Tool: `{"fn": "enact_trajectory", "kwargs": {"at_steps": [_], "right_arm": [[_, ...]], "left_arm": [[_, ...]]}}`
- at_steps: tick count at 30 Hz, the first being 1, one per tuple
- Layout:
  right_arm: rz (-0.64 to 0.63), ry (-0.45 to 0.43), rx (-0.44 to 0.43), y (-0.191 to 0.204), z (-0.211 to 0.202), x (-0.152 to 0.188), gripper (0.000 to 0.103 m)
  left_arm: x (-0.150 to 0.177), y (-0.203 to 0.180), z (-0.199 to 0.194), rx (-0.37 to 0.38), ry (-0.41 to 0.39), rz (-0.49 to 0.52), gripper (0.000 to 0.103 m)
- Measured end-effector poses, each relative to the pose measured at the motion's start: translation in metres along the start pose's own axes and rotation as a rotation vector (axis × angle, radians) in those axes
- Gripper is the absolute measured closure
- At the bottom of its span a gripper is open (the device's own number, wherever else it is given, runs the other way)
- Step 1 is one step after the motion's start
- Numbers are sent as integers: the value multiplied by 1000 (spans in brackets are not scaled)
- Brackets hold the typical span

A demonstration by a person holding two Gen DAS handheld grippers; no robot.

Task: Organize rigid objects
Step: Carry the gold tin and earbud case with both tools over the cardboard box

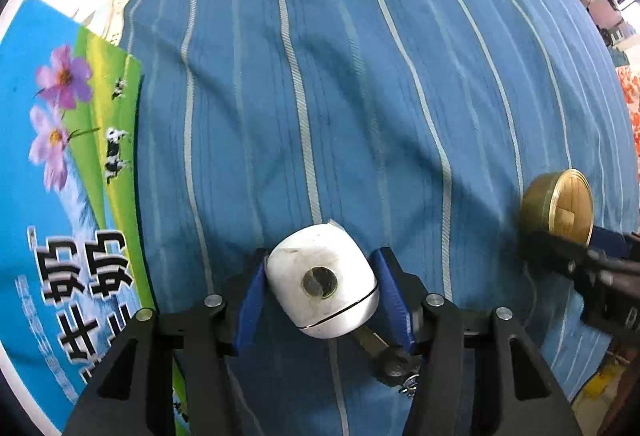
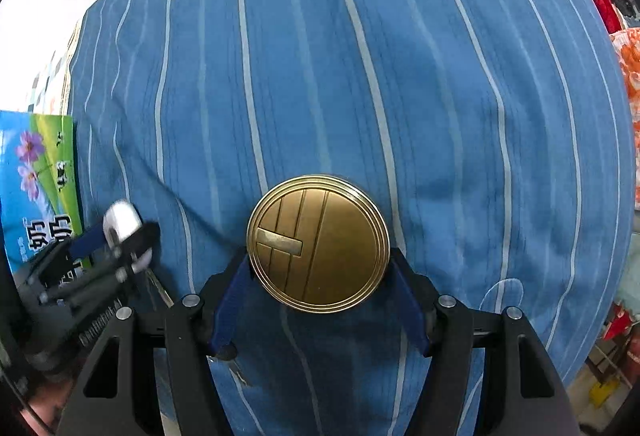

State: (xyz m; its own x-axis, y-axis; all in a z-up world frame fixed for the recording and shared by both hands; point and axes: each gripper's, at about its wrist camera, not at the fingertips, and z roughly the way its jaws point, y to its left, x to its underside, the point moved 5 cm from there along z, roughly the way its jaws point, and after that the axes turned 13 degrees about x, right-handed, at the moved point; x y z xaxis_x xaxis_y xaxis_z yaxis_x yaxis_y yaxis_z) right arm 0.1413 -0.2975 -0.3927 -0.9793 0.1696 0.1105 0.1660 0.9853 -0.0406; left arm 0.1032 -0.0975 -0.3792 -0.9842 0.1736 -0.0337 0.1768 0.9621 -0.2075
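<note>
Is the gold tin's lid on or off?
On. The gold tin shows its ridged lid seated flush inside the rim, closed, between the right gripper fingers on the striped cloth.

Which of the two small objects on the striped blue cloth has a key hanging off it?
The white rounded one between the left claw's fingers; a key trails beneath it. The gold round tin in the right claw has none.

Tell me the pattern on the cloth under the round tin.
Blue with pale lengthwise stripes, clearest in the right wrist view.
</note>
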Motion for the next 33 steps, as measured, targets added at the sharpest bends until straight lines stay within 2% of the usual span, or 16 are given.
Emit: {"fn": "enact_trajectory", "kwargs": {"at_steps": [3, 9, 14, 17, 20, 24, 33], "right_arm": [[18, 0, 1, 0, 3, -3, 34], [35, -6, 33, 16, 9, -17, 33], [49, -12, 58, 37, 13, -22, 32], [51, -21, 80, 39, 12, -11, 34], [58, -25, 53, 39, 9, -7, 35], [43, -57, 66, 39, 5, 1, 35], [27, -115, 44, 51, -24, 23, 35]], "left_arm": [[2, 2, 2, 11, -1, -35, 48], [-8, 14, -1, 18, 6, -40, 48], [-20, 19, -4, 23, -9, -53, 55], [-20, 16, -8, 10, -10, -33, 56], [-18, 14, -12, -4, -25, -8, 57], [-14, 11, -20, -5, -41, 7, 57], [-12, 0, -59, -7, -104, 65, 58]]}}
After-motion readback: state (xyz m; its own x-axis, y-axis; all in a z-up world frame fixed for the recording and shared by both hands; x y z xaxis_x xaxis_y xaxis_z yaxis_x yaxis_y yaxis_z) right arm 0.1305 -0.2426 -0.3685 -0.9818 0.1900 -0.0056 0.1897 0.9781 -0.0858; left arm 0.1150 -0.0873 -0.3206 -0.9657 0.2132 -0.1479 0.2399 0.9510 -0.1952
